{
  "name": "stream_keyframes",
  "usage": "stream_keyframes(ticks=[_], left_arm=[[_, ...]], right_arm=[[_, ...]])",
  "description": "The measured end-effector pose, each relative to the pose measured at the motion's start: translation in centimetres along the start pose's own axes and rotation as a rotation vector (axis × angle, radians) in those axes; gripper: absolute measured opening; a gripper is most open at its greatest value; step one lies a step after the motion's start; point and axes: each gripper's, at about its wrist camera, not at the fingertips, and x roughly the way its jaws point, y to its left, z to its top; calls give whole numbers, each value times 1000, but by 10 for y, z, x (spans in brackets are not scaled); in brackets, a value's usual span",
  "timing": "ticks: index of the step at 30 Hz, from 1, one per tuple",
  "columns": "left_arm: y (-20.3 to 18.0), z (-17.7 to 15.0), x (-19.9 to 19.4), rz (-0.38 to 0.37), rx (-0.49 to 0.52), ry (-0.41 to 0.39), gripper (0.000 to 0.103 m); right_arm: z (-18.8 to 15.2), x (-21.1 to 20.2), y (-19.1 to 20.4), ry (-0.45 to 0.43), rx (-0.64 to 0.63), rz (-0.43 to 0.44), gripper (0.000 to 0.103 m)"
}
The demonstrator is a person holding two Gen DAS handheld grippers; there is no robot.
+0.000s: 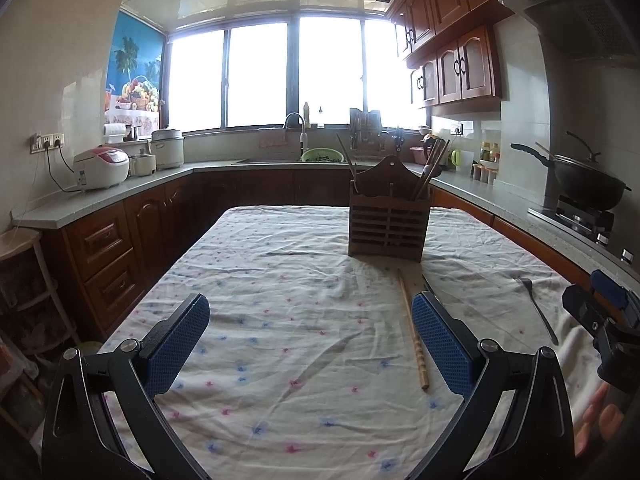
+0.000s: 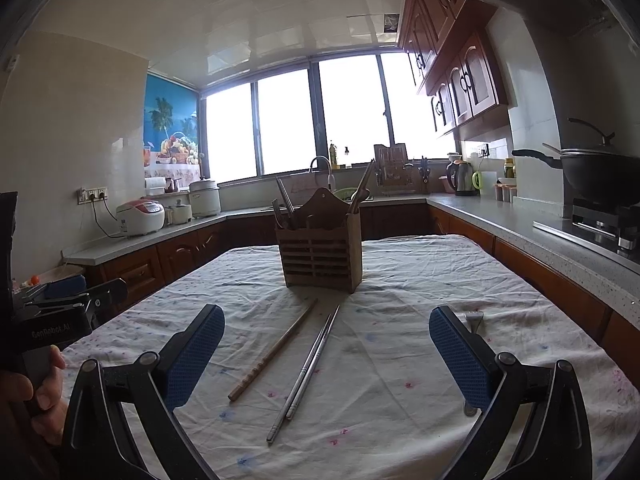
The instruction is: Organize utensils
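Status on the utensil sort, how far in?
Partly done: several utensils already stand in the wooden holder. In hand: nothing; left gripper and right gripper hover with jaws open. Left on the cloth: a wooden chopstick, a metal chopstick pair and a fork.

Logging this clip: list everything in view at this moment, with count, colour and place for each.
wooden utensil holder: 1, brown, standing mid-table, chopsticks and utensils already in it
wooden chopstick: 1, light brown, flat on the cloth in front of the holder
metal chopsticks: 1 pair, silver, flat beside the wooden one
fork: 1, silver, flat on the cloth, right side
tablecloth: 1, white with small pink and blue flowers, covering the table
wok: 1, black, on the stove at right
rice cooker: 1, white and pink, left counter
kettle: 1, metal, far counter
left gripper: blue pads, open, above bare cloth
right gripper: blue pads, open, above the chopsticks
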Motion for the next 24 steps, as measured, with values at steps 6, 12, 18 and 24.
stream_keyframes(ticks=[6, 12, 18, 24], left_arm=[[-2, 2, -1, -1, 9, -4, 103], [-3, 2, 0, -1, 10, 1, 103], [-5, 2, 0, -3, 17, 4, 103], [-8, 2, 5, -5, 28, 27, 103]], right_arm=[[0, 3, -1, 11, 3, -5, 103], [0, 3, 1, 10, -3, -6, 103], [0, 4, 1, 12, -3, -4, 103], [-3, 7, 1, 22, -1, -6, 103]])
